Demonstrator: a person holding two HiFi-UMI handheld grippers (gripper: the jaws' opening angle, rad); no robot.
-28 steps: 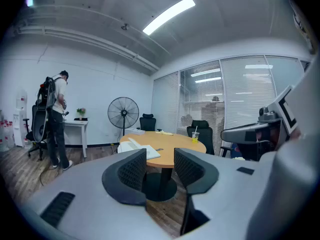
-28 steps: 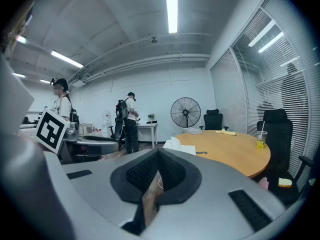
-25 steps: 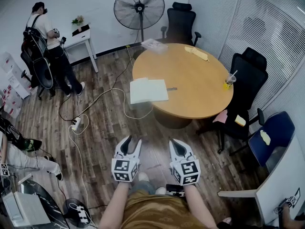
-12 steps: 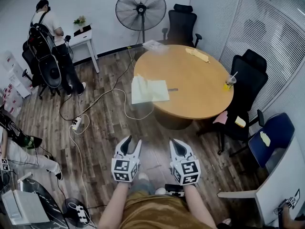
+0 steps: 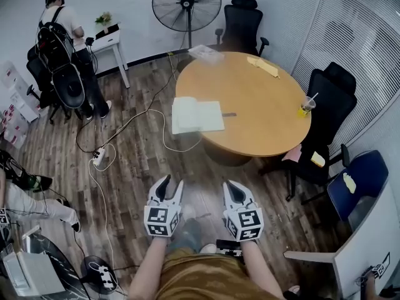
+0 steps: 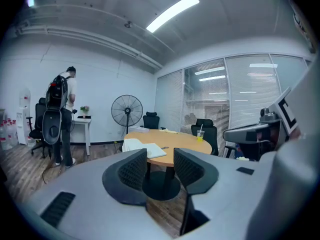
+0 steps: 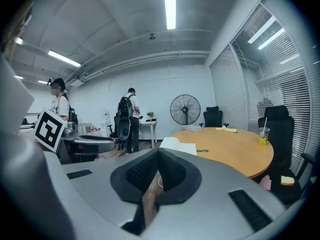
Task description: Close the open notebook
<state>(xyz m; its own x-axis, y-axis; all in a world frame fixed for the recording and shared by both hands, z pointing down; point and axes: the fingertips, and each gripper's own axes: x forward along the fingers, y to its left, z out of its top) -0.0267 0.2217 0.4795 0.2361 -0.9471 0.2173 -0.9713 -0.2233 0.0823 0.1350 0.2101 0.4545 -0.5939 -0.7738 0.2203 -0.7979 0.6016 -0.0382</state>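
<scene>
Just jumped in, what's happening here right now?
The person stands back from the round table, a gripper in each hand, both held low over the floor. The notebook lies open at the table's near edge, untouched. The left gripper has its jaws apart and empty; the right gripper has its jaws together, holding nothing.

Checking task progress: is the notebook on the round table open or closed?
Open: the notebook lies spread, both white pages showing, at the table edge.

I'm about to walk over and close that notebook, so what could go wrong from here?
The white cable loops in front of the table; it could catch a foot. The open notebook lies right at the table's edge, so a clumsy push could tip it off.
</scene>
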